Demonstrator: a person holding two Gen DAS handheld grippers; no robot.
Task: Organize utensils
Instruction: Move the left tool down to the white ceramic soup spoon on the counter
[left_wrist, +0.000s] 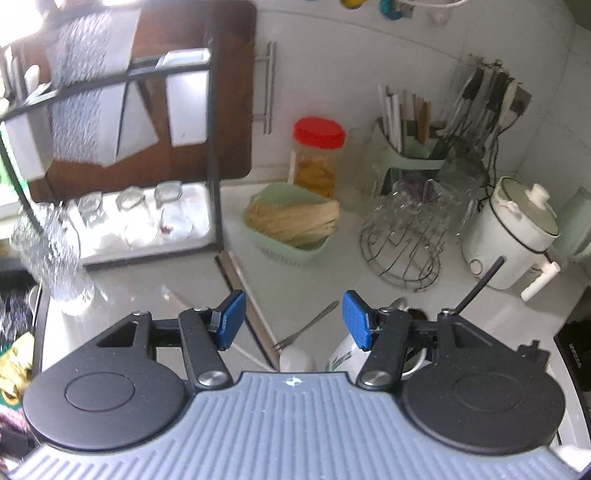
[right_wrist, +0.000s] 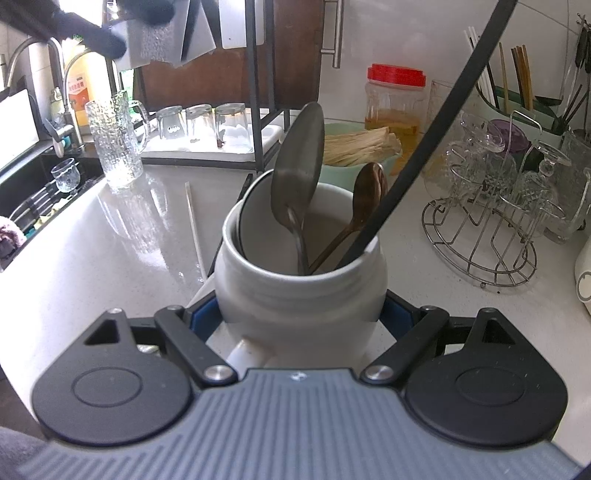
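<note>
the right gripper (right_wrist: 299, 317) pinches the white jar (right_wrist: 301, 280) to steady it, while the left gripper (left_wrist: 293, 319), spread and empty, hovers with the fork (left_wrist: 306, 326) at its twelve o'clock.

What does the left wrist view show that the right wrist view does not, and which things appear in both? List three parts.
Only the left wrist view: a metal fork lying on the counter ahead of the open left gripper, and a white electric pot at the right.

Only the right wrist view: the right gripper clamped on the white utensil crock, a wooden spoon inside it, and a sink faucet.

Both: the red-lidded jar, the wire glass rack and the green tub of noodles.
</note>
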